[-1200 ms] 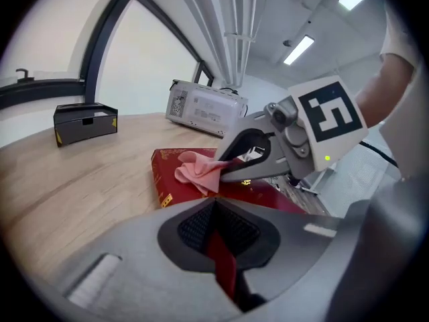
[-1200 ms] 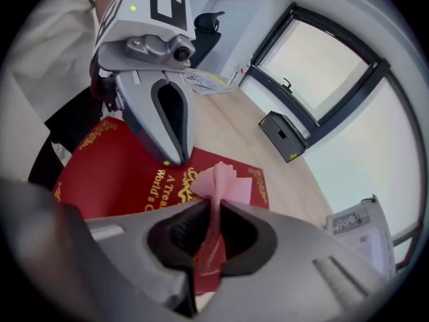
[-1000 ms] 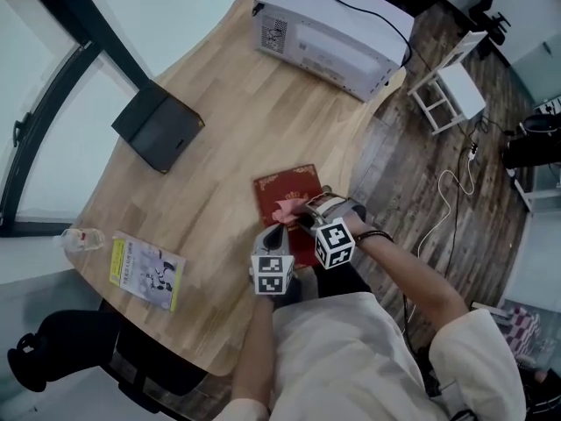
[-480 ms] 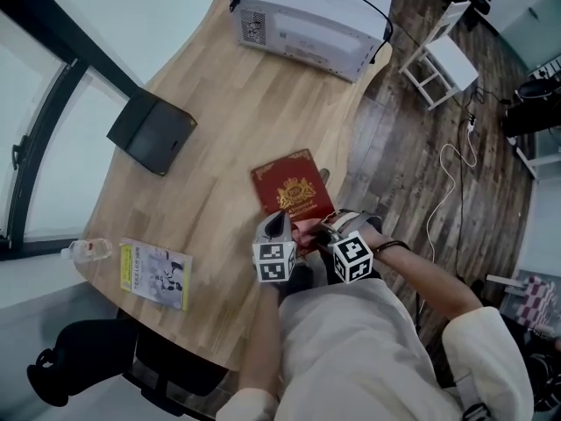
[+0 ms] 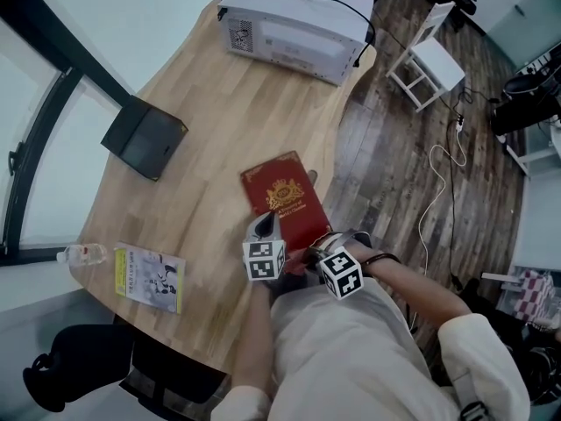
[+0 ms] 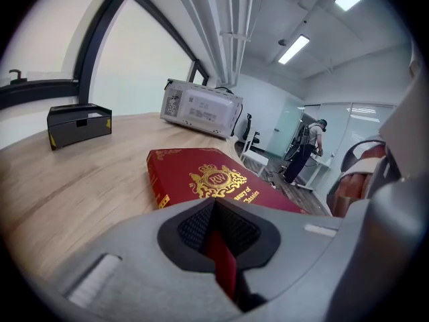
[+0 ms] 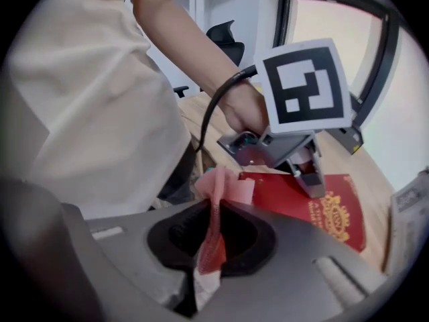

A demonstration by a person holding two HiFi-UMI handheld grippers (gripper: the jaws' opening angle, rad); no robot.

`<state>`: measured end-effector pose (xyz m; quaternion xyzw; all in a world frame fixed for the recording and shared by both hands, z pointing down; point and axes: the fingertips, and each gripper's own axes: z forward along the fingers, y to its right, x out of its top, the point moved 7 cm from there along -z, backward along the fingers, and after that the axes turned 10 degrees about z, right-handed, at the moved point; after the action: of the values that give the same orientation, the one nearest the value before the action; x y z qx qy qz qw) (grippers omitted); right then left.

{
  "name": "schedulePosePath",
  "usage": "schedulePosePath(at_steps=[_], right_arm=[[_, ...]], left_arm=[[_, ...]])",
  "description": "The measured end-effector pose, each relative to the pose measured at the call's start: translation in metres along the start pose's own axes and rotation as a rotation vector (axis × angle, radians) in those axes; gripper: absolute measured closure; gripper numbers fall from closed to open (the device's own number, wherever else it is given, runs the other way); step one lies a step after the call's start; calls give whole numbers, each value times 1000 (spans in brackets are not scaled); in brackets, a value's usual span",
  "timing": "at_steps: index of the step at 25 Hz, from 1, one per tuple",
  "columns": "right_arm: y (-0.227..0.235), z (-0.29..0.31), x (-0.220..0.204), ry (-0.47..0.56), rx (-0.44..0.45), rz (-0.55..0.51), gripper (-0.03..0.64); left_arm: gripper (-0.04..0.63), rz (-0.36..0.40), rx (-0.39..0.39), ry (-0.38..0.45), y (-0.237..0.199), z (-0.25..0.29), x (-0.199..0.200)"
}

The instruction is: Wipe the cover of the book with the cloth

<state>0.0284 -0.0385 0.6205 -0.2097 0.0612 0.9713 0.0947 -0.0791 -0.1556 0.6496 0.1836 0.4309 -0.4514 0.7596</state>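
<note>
A red book (image 5: 285,202) with a gold crest lies on the wooden table (image 5: 219,139), close to its near right edge. My left gripper (image 5: 266,227) sits at the book's near left corner, its jaws shut on a red strip of the book's edge (image 6: 220,260). The book's cover (image 6: 208,176) stretches ahead of it. My right gripper (image 5: 308,258) is at the book's near end, shut on a pink cloth (image 7: 218,193) that sticks up between its fingers. From the right gripper view, the left gripper (image 7: 310,176) stands on the book (image 7: 322,206).
A white machine (image 5: 294,24) stands at the table's far end, a black box (image 5: 143,136) at the left, a booklet (image 5: 147,277) and a bottle (image 5: 83,254) near left. A white stool (image 5: 427,64) and a cable (image 5: 438,182) are on the floor to the right.
My right gripper has drawn the cloth back along the cover toward the person, uncovering the gold crest. The left gripper has stayed at the book's near corner.
</note>
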Motion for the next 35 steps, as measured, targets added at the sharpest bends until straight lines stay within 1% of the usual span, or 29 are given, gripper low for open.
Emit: schedulePosePath(at_steps=[2,3,4,5,7,9,11,16,19,22,26,29,35], right_arm=[[-8,-4,8,18,117,35,583],[-8,-7,12,38,145,53,583],[-4,-10,15,61,152,70,583],[3,-11,16,81,144,87,583],[19,-8,18,101,115,117,583],[30,1,20,101,102,136,583],[40,7,22,89,101,130,583],[61,8,27,65,112,95,583],[72,10,34,92,122,126,583],[84,14,39,107,117,155,583],[112,16,38,112,76,148,583],[122,21,48,131,47,138,583],[152,15,50,139,-2,117,583]], left_arm=[[589,42,-3,25,2,-10,-1],[589,58,-5,39,2,-17,-1],[589,62,-5,47,1,-24,0],[589,50,2,48,-1,-31,-1],[589,-12,39,33,-6,-45,-8],[589,-80,68,15,-9,-60,-22],[589,-112,81,-1,-6,-70,-32],[589,-110,94,-19,1,-84,-41],[589,-114,83,-24,6,-89,-44],[589,-115,97,-16,8,-94,-46],[588,-110,107,-5,1,-91,-40],[588,-117,109,-14,-3,-95,-41],[588,-115,98,-15,-2,-83,-28]])
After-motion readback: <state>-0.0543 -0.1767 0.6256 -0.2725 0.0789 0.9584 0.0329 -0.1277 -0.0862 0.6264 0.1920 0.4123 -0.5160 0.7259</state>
